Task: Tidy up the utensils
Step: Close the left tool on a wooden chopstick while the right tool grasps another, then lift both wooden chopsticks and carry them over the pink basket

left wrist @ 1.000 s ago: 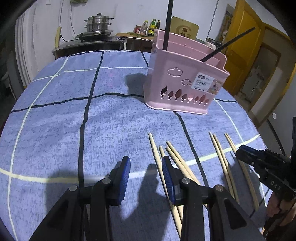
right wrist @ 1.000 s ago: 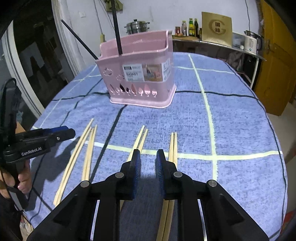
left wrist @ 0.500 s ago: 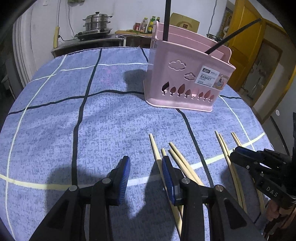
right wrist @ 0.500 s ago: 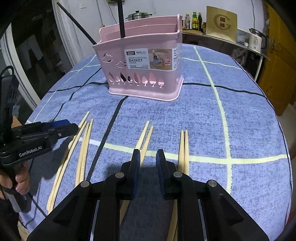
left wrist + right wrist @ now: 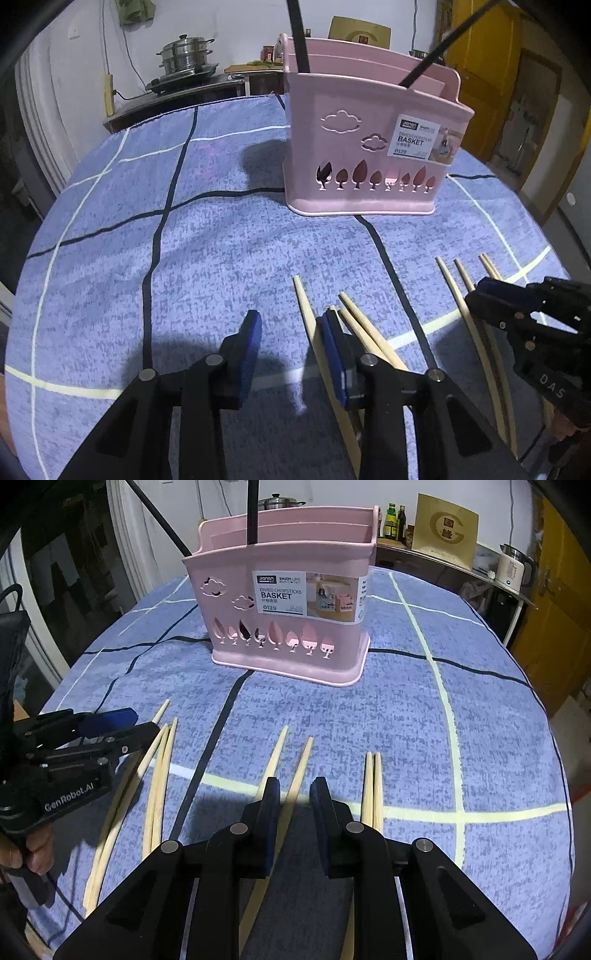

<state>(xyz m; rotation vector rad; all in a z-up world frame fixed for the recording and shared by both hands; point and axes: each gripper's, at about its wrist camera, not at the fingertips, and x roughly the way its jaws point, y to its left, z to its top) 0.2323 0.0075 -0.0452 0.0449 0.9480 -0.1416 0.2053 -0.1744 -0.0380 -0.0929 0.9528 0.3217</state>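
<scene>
A pink chopstick basket (image 5: 369, 155) (image 5: 291, 605) stands on the blue checked tablecloth with two black chopsticks (image 5: 252, 513) sticking up in it. Several wooden chopsticks lie flat in front of it: a left bunch (image 5: 364, 332) (image 5: 159, 775), a middle pair (image 5: 295, 768) and a right pair (image 5: 372, 786). My left gripper (image 5: 290, 325) is open and empty, low over the cloth, its right finger beside the left bunch. My right gripper (image 5: 293, 794) is open and empty, hovering above the middle pair.
The round table's edge curves close on both sides. A counter behind holds a steel steamer pot (image 5: 186, 55), bottles (image 5: 395, 520), a gold plaque (image 5: 445, 528) and a kettle (image 5: 513, 568). A yellow door (image 5: 480, 74) stands at the right.
Both grippers have moved forward toward the basket, which looms larger. Both stay open and empty. The chopsticks have not moved.
</scene>
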